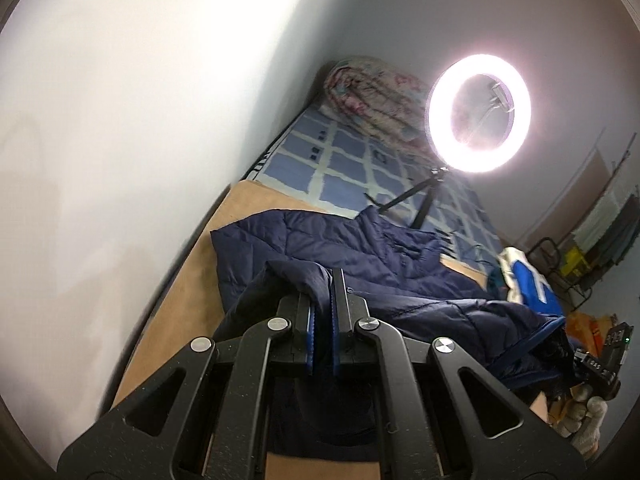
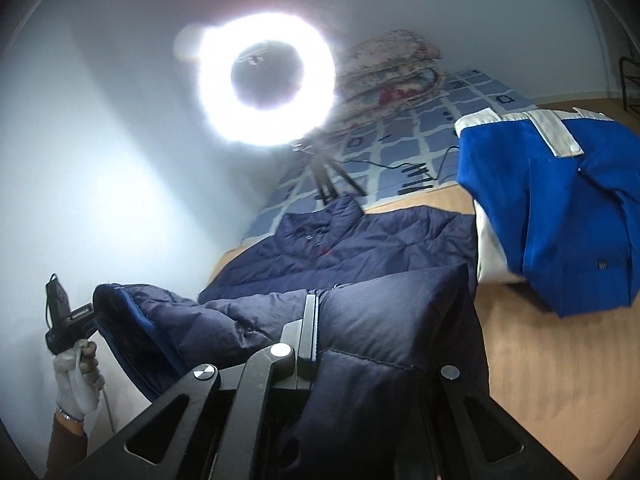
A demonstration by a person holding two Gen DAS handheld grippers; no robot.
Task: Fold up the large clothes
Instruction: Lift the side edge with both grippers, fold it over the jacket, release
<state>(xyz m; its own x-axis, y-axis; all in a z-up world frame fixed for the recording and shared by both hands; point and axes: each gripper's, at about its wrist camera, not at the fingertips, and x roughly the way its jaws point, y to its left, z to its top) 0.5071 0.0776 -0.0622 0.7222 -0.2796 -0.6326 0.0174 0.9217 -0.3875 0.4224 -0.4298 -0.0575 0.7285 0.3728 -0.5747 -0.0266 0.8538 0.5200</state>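
A navy quilted puffer jacket (image 1: 360,252) lies partly spread on a tan board (image 1: 176,304). Its near edge is lifted by both grippers. My left gripper (image 1: 329,284) is shut on a fold of the jacket, with fabric pinched between its blue pads. In the right wrist view the jacket (image 2: 360,248) hangs over my right gripper (image 2: 319,308), which is shut on its hem. The fabric hides the right finger. The left gripper (image 2: 66,322) shows there at the far left in a gloved hand (image 2: 78,380), holding the jacket's blue-lined edge.
A blue and white garment (image 2: 560,208) lies on the board (image 2: 540,360) right of the jacket. A lit ring light (image 1: 480,114) on a tripod stands on the blue checked bedsheet (image 1: 344,168). A folded floral quilt (image 1: 372,92) sits by the wall, which runs along the left.
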